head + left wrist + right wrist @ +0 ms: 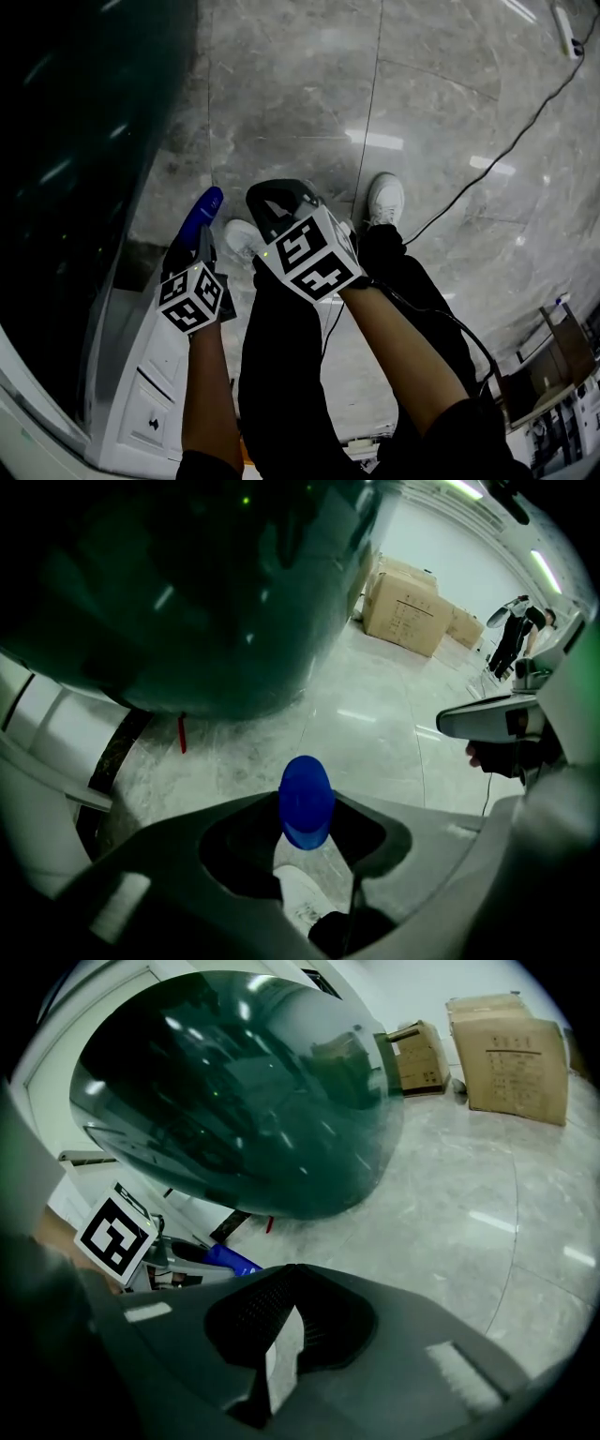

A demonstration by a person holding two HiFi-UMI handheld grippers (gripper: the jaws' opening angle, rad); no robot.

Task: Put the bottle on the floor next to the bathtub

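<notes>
The left gripper is clamping the blue bottle, whose long axis is running along the jaws and pointing forward, away from the person, seemingly tipping downward. The right gripper is hanging alongside, empty, jaws nearly together. The bottle is hovering above the floor, beside the dark bathtub.

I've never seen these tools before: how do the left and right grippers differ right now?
The left gripper has its jaws clamped on a blue bottle; the right gripper has its jaws together, holding nothing. The left gripper is beside the dark bathtub; the right gripper is farther from it. Both are over the grey floor.
</notes>
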